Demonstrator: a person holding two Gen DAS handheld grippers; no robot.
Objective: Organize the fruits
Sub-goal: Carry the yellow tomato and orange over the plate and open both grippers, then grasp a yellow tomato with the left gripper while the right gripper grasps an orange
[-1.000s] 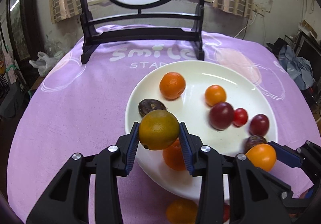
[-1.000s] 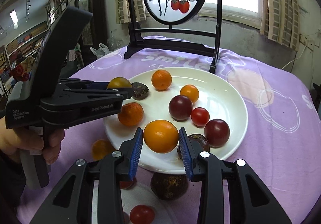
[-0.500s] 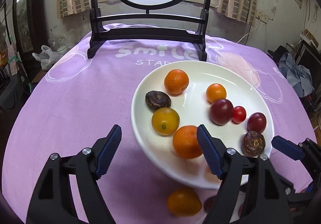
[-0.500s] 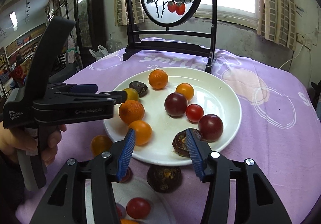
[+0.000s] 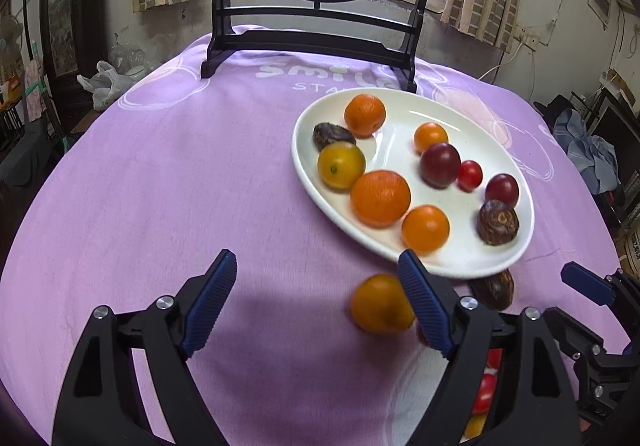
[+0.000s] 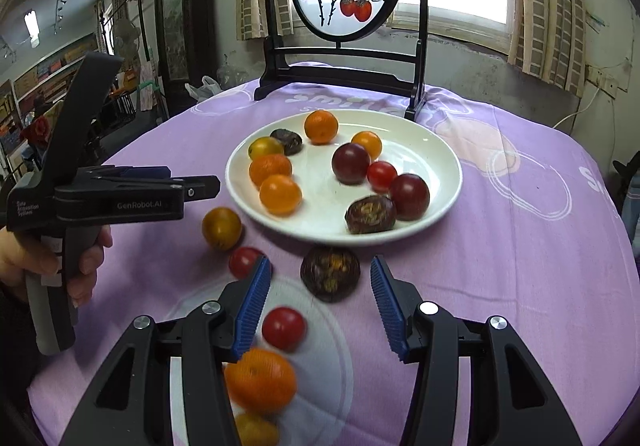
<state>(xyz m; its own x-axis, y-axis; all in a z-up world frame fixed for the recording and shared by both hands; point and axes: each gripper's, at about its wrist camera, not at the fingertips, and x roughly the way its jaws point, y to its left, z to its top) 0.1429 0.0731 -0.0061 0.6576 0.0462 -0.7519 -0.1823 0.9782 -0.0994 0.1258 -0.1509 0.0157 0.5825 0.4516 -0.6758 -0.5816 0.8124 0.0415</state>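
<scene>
Through the left wrist camera I am seeing my left gripper [image 5: 316, 302] hanging with its fingers wide apart and gripping nothing, above the purple tablecloth [image 5: 168, 182]. A loose yellow-orange fruit [image 5: 380, 304] is lying on the cloth just inside the right finger [image 5: 424, 304], and the white plate [image 5: 472, 266] of fruit is sitting beyond that fingertip. Through the right wrist camera I am seeing my right gripper [image 6: 320, 306] likewise spread and empty. A dark wrinkled fruit [image 6: 330, 273] is resting on the cloth between the fingertips, a red tomato [image 6: 284, 328] just beside the left finger [image 6: 252, 310], and the plate [image 6: 440, 162] lying farther ahead, holding ten fruits.
</scene>
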